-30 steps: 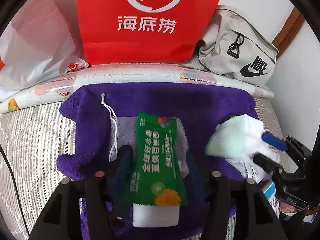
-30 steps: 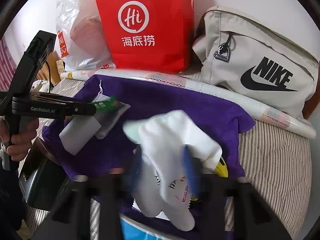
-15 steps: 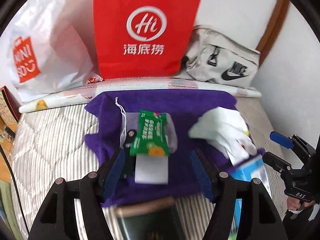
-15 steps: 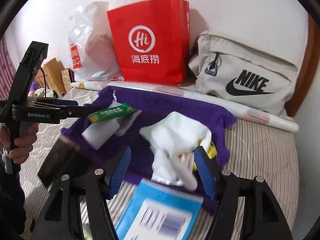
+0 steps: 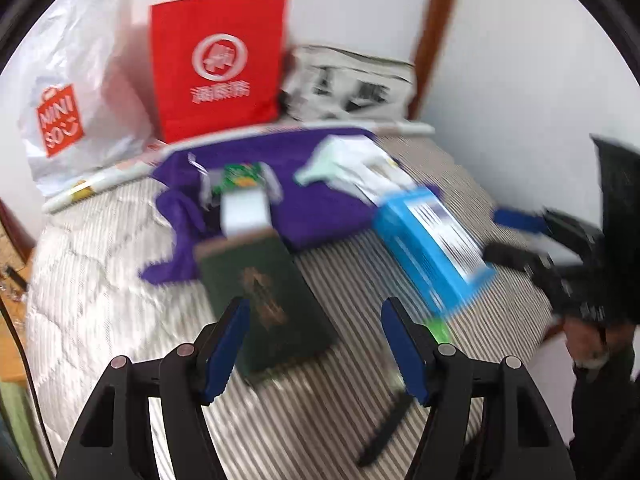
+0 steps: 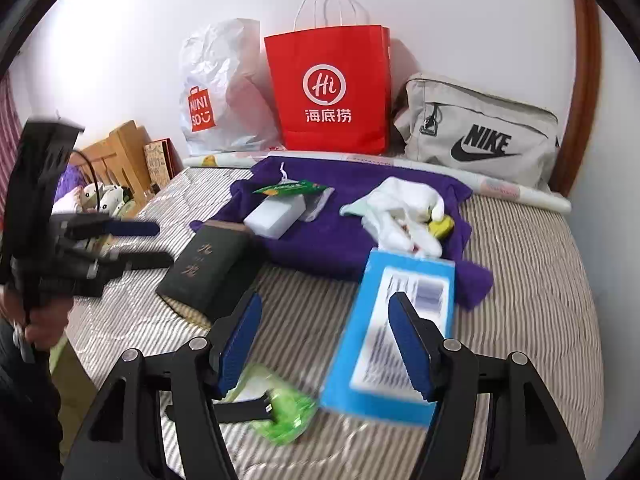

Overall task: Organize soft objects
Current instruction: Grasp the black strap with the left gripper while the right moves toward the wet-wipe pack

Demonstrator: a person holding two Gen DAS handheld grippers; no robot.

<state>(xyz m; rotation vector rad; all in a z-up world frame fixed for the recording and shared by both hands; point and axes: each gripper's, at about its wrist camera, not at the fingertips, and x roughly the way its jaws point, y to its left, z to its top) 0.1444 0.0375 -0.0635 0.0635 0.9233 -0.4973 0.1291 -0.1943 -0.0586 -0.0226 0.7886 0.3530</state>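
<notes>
A purple towel (image 6: pixel 352 236) (image 5: pixel 320 204) lies spread on the striped bed. On it sit a white sponge block (image 6: pixel 276 216) (image 5: pixel 246 212) under a green packet (image 6: pixel 290 189) (image 5: pixel 240 174) and mesh pouch, and a heap of white socks (image 6: pixel 404 212) (image 5: pixel 352 164). My left gripper (image 5: pixel 314 344) is open and empty, held back above a dark green book (image 5: pixel 264 292). My right gripper (image 6: pixel 324 340) is open and empty, held above a blue box (image 6: pixel 396 332). Each gripper also shows in the other's view, the left (image 6: pixel 156 244) and the right (image 5: pixel 508 232).
A red paper bag (image 6: pixel 332 92), a white Miniso plastic bag (image 6: pixel 216 92) and a grey Nike bag (image 6: pixel 480 136) stand against the wall behind a rolled poster (image 6: pixel 512 188). A green wrapped item (image 6: pixel 280 412) with a black strap lies near the bed's front edge. Wooden furniture (image 6: pixel 124 152) stands left.
Both grippers let go of their items, left on the towel, and have pulled back toward the bed's front. The book, blue box and green item have come into view.
</notes>
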